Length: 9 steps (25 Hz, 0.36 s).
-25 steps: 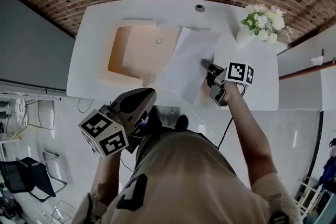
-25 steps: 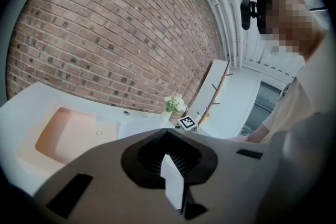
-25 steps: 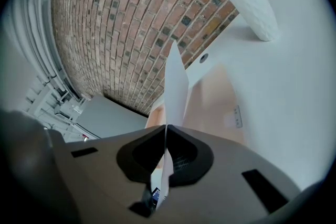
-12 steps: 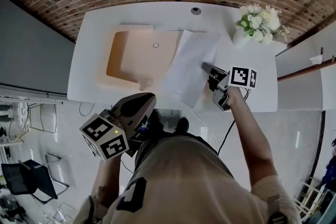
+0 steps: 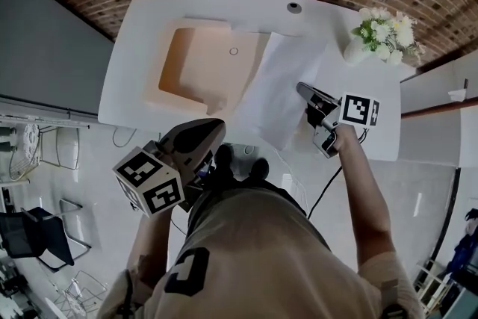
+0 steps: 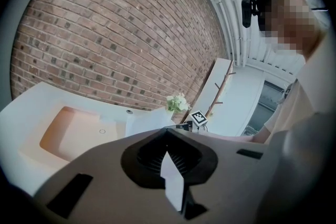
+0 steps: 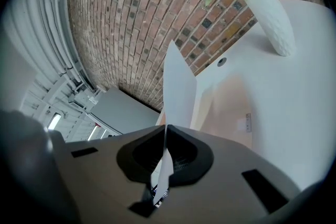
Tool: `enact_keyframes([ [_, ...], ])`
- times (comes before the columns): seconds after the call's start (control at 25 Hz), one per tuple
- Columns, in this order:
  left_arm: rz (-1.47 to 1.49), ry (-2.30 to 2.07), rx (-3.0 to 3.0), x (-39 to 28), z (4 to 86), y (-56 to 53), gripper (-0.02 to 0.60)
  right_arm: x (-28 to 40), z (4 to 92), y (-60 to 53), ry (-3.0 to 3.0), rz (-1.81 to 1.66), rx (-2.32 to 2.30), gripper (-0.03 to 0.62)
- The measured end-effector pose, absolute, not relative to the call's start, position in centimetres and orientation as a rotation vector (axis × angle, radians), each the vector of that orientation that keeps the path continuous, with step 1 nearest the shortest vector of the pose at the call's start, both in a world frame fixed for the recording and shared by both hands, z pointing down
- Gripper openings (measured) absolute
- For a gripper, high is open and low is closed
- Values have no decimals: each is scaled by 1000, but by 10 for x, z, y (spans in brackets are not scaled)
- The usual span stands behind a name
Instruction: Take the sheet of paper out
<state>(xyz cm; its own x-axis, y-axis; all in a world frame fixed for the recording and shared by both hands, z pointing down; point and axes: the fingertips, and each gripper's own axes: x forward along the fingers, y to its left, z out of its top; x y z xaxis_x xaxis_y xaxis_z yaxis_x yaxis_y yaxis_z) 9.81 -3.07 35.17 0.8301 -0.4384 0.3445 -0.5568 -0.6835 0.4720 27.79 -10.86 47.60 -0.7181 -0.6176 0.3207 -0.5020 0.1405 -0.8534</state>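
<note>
A white sheet of paper (image 5: pixel 278 86) lies on the white table (image 5: pixel 142 26), its left edge over a flat tan envelope (image 5: pixel 198 67). My right gripper (image 5: pixel 302 89) is shut on the sheet's right edge. In the right gripper view the sheet (image 7: pixel 178 86) stands up out of the closed jaws (image 7: pixel 165 128), with the envelope (image 7: pixel 231 107) behind it. My left gripper (image 5: pixel 215 131) hangs off the table's near edge, close to my body. Its jaws (image 6: pixel 167 134) meet at the tips and touch nothing on the table.
A white vase of flowers (image 5: pixel 381 33) stands at the table's far right corner, close beyond the right gripper. A small round hole (image 5: pixel 294 8) sits at the table's far edge. A brick wall runs behind the table. Chairs stand on the floor at left.
The right gripper has risen a little with the sheet's edge in it. The left gripper has stayed where it was.
</note>
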Motion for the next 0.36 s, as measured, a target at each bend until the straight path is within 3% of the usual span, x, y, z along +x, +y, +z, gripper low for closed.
enact_keyframes([
  [0.36, 239, -742, 2441, 54, 351, -53, 14, 246, 472, -115, 2291, -1638, -1148, 25],
])
